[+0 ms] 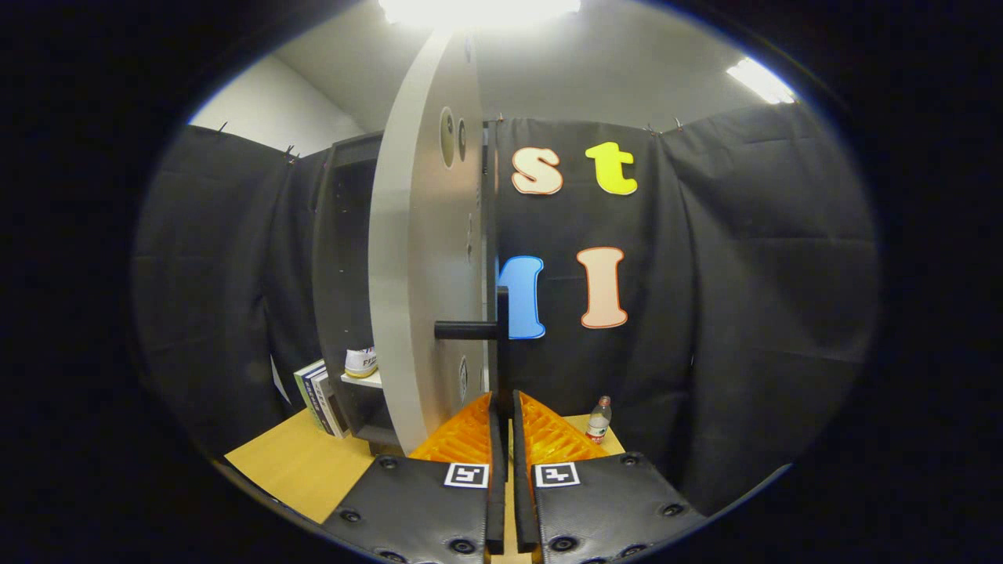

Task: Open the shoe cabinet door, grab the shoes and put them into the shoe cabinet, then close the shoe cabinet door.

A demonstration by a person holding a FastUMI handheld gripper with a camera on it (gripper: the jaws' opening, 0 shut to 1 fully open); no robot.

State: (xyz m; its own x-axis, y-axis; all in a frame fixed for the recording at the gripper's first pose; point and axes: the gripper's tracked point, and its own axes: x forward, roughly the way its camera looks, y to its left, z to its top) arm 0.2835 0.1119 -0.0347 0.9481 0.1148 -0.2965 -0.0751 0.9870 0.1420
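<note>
The gripper (pixel 505 407) is pinched closed on the black bar handle (pixel 501 345) of the half-open cabinet door (pixel 423 274). The door looks stiff and light; its handle gives the firmest hold. A shoe (pixel 361 362) sits inside, far left.

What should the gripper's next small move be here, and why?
Probably keep hold of the handle and swing the cabinet door shut. The gripper looks closed on the handle's vertical bar, the door stands wide open, edge-on, and a shoe already sits on a shelf inside the shoe cabinet.
</note>
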